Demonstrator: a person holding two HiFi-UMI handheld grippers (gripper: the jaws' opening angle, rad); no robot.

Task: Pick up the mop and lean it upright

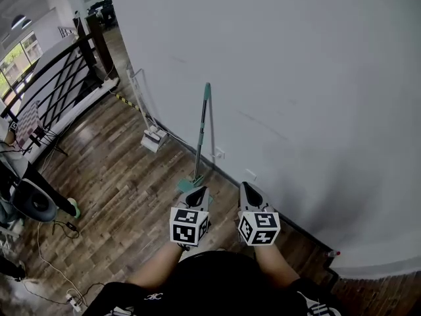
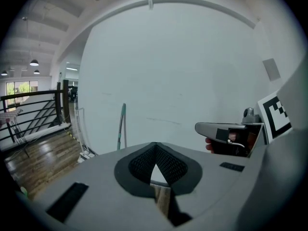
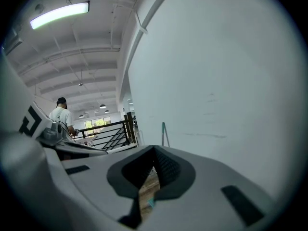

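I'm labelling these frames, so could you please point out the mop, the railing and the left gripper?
mop (image 1: 202, 133), head view, middle of its handle.
railing (image 1: 62, 71), head view, its black bars.
left gripper (image 1: 200, 191), head view, tips of its jaws.

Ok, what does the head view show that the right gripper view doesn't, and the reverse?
Head view only: the marker cube on the right gripper, the wearer's forearms, and a cable on the wood floor. Right gripper view only: a person by the railing, and a lit ceiling lamp. Both: the mop leaning upright on the white wall, the railing, and the left gripper, shut.
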